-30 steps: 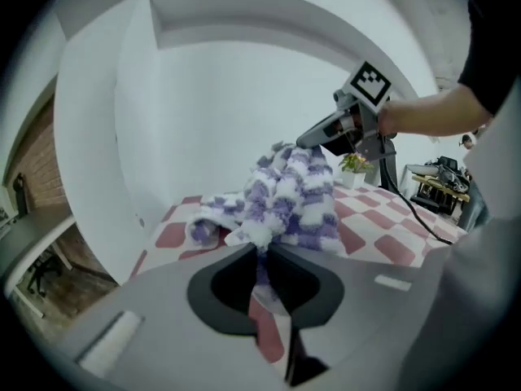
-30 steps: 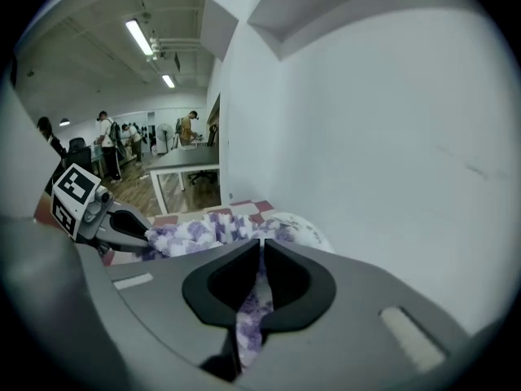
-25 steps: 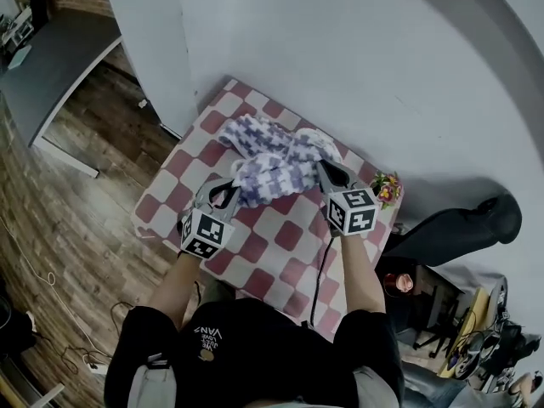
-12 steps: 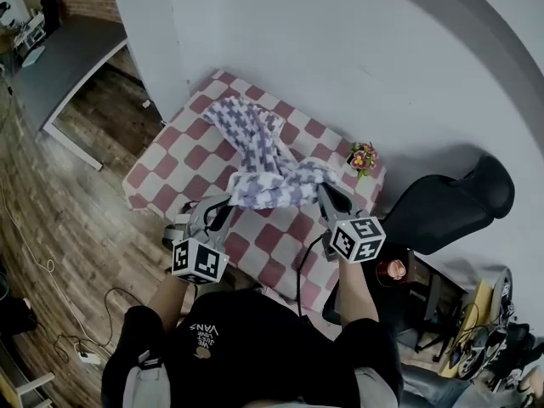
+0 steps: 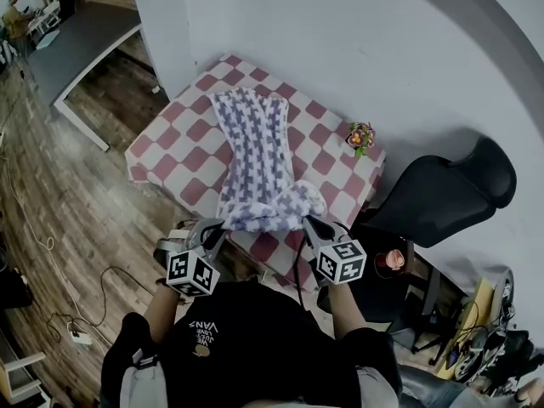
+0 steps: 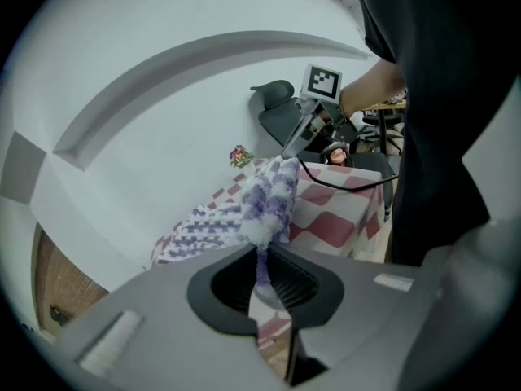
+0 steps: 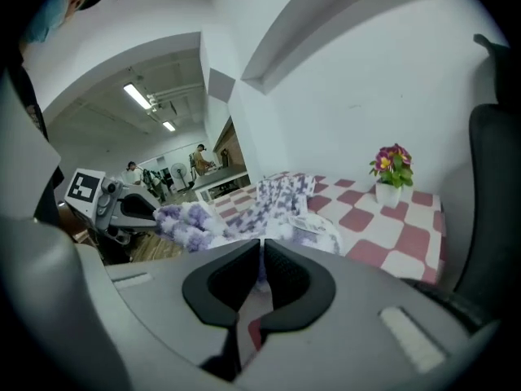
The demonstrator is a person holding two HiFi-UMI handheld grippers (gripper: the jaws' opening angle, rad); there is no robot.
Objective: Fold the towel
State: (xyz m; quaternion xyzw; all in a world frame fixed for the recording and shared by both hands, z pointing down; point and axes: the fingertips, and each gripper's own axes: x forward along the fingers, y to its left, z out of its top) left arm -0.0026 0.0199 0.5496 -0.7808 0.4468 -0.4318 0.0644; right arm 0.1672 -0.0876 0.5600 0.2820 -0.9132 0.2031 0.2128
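A purple-and-white checked towel [image 5: 259, 155] lies stretched lengthwise across the table with the red-and-white checked cloth [image 5: 183, 147], its near end lifted past the table's front edge. My left gripper [image 5: 214, 228] is shut on the towel's near left corner [image 6: 262, 218]. My right gripper [image 5: 308, 224] is shut on the near right corner [image 7: 281, 222]. Between the two grippers the near edge bunches into a fluffy roll [image 5: 263, 221]. In the left gripper view the right gripper [image 6: 303, 137] shows beyond the towel; in the right gripper view the left gripper [image 7: 134, 210] shows at the left.
A small pot of flowers [image 5: 360, 136] stands near the table's right edge. A black chair [image 5: 442, 198] is right of the table, a grey desk [image 5: 81, 45] at the far left. Cables [image 5: 51, 253] lie on the wooden floor. The person's dark shirt [image 5: 255, 347] fills the bottom.
Both grippers have pulled the towel's near edge back toward the person, off the table's front edge. The towel has been drawn out from a heap into a long strip.
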